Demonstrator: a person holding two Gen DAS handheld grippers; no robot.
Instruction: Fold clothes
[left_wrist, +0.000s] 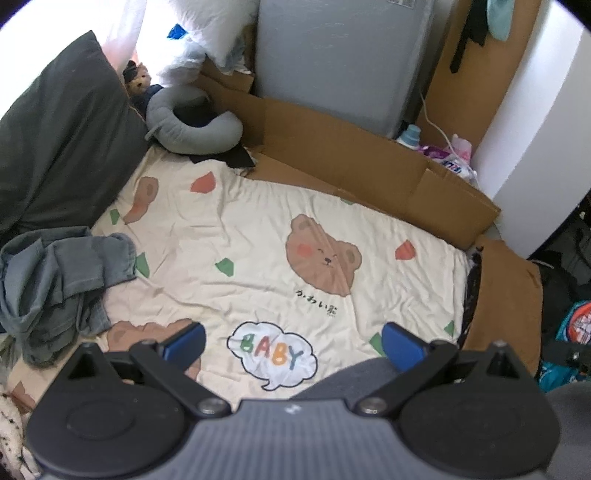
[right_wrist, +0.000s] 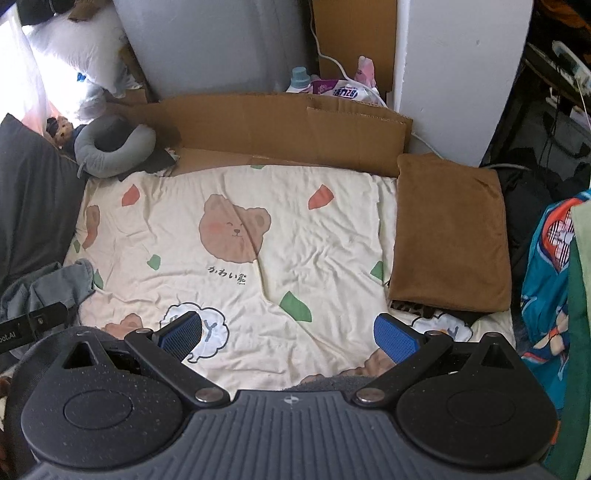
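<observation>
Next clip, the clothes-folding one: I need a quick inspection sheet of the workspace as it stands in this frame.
Surface: cream bear-print bed sheet, wrinkled, centre free of clothes.
Job's things: crumpled grey-blue garment pile at the left edge, unfolded; flat folded brown cloth at the right edge.
Clutter: grey U-shaped neck pillow, small brown plush toy, dark grey pillow, all at the far left.
Grippers: left tool and right tool both open, holding nothing, above the sheet's near edge.
Cables: white cord running down behind the cardboard.
Surroundings: brown cardboard sheets along the far side, blue-capped detergent bottle, white wall column.
</observation>
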